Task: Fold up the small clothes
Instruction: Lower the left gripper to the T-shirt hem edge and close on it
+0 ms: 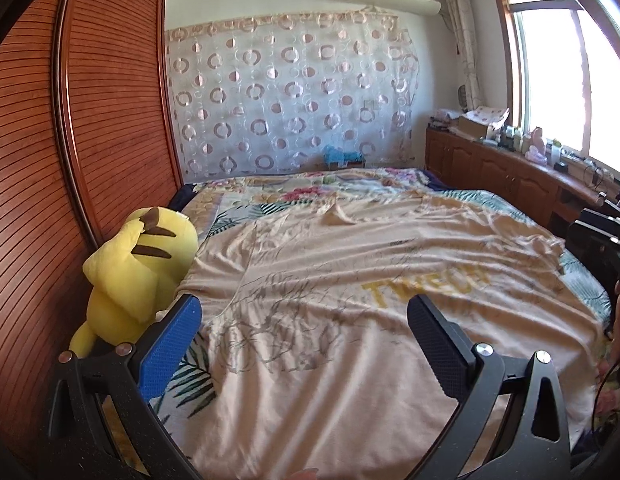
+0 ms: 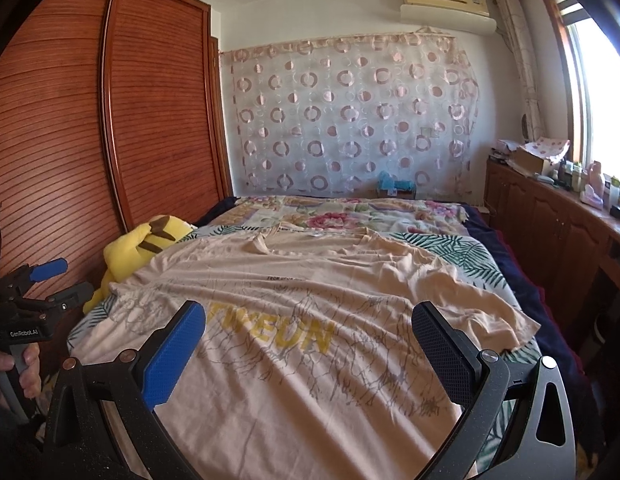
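A pale peach T-shirt [image 1: 349, 264] [image 2: 310, 280] with yellow lettering and grey line drawings lies spread flat, front up, on the bed, collar toward the far wall. My left gripper [image 1: 304, 312] hovers open over the shirt's lower left part, nothing between its blue-padded fingers. My right gripper [image 2: 310, 320] is open too, above the shirt's lower middle near the lettering. In the right wrist view the left gripper [image 2: 58, 280] shows at the left edge, held by a hand [image 2: 14, 372]. The right gripper's body shows at the right edge of the left wrist view, its fingers hidden there.
A floral bedspread [image 2: 349, 216] covers the bed. A yellow plush toy [image 1: 138, 272] [image 2: 146, 244] lies at the bed's left edge against a slatted wooden wardrobe [image 1: 70, 140]. A low wooden cabinet [image 2: 549, 220] with clutter runs along the right under the window. A patterned curtain hangs on the far wall.
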A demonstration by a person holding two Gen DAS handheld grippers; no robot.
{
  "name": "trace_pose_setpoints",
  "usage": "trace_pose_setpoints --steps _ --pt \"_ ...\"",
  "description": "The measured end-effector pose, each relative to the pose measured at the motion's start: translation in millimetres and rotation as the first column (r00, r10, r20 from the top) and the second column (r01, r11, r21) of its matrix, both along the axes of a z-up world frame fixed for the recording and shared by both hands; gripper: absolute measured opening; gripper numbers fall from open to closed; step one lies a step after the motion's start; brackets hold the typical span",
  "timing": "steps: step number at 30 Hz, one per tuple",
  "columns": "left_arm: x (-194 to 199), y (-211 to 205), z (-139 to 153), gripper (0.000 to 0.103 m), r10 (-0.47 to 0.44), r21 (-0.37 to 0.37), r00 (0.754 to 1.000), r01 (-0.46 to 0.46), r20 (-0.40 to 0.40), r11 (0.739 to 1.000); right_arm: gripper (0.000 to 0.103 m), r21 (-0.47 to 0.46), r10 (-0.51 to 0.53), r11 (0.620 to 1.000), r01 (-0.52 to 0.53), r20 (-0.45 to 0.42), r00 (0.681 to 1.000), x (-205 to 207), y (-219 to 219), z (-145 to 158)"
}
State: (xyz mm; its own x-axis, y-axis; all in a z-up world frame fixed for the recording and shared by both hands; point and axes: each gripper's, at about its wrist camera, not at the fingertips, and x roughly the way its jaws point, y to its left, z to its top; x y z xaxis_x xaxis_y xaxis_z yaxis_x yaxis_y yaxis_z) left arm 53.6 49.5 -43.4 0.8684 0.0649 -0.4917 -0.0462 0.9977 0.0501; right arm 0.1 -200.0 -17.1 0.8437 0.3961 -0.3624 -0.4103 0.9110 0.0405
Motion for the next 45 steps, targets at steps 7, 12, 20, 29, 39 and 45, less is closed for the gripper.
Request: trace_pose_setpoints --steps 7,12,20,29,39,45 --pt "30 36 -21 0.103 0.004 -0.023 0.998 -0.006 -0.055 1.000 0.103 -0.017 0.045 0.999 -0.047 -0.081 0.996 37 10 -10" --pt "51 70 -25 0.103 0.054 -0.028 0.992 -0.058 -0.117 0.998 0.103 -0.039 0.075 0.996 -0.081 -0.144 0.987 57 17 -10" --pt "74 121 -39 0.097 0.101 -0.072 0.975 -0.117 -0.196 0.990 0.102 -0.072 0.138 0.985 -0.155 -0.203 0.969 92 38 -2" --pt "93 154 -68 0.059 0.122 -0.149 0.930 -0.183 -0.348 0.972 0.102 -0.119 0.223 0.960 -0.255 -0.233 0.947 119 53 6" --pt "99 146 -77 0.014 0.137 -0.062 0.913 -0.174 -0.384 0.983 0.102 -0.148 0.220 0.953 -0.266 -0.267 0.938 142 59 -3" --pt "100 130 -55 0.009 0.134 0.034 0.938 -0.130 -0.320 0.991 0.102 -0.164 0.184 0.960 -0.229 -0.250 0.951 143 67 -11"
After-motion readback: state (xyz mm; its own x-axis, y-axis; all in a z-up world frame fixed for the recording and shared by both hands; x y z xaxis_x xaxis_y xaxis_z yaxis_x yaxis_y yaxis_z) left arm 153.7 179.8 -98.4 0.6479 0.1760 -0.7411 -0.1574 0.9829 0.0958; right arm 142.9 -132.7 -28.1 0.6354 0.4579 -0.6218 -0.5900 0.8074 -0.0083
